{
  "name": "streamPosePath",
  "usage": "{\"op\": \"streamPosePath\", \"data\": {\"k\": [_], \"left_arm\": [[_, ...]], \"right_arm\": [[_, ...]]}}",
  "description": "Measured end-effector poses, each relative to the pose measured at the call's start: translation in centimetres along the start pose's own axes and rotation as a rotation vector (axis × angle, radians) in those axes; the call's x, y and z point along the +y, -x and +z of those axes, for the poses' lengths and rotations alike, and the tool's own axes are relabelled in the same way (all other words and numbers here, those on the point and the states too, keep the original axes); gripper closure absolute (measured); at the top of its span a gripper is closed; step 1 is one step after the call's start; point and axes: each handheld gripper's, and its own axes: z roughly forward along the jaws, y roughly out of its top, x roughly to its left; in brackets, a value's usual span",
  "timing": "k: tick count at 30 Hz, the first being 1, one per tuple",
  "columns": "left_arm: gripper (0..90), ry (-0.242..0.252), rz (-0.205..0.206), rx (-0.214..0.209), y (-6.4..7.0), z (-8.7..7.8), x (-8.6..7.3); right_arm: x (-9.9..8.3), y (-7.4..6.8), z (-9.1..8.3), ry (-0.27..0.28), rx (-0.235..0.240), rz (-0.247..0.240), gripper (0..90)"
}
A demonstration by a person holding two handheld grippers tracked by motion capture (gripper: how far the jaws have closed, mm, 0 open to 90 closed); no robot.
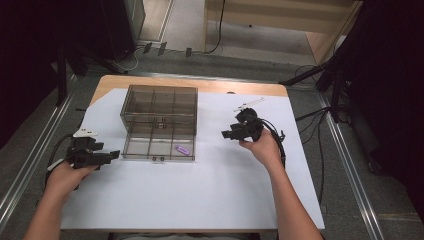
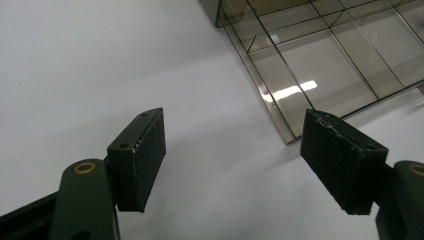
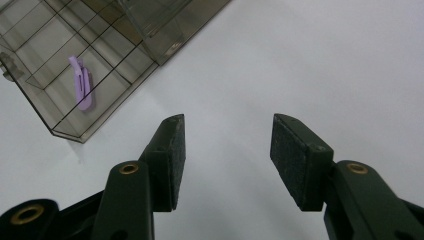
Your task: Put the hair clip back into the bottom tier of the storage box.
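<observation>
Lilac clip — small, slim — lies in the smoky compartment box.

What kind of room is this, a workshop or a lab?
Probably a lab set up for recording. A white sheet covers the wooden table, dark curtains hang at both sides, and loose cables run across the grey floor. A person holds a black claw in each hand.

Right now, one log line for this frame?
left gripper: open, empty | right gripper: open, empty | organizer box: lid open | purple clip: in front-right compartment
</observation>
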Motion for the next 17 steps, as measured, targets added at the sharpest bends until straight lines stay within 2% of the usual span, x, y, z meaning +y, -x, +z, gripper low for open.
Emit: {"op": "streamPosePath", "data": {"k": [17], "left_arm": [[27.3, 0.002, -0.003, -0.001, -0.03, 0.07, 0.02]], "right_arm": [[0.03, -0.06, 0.5, 0.0, 0.018, 0.006, 50.8]]}}
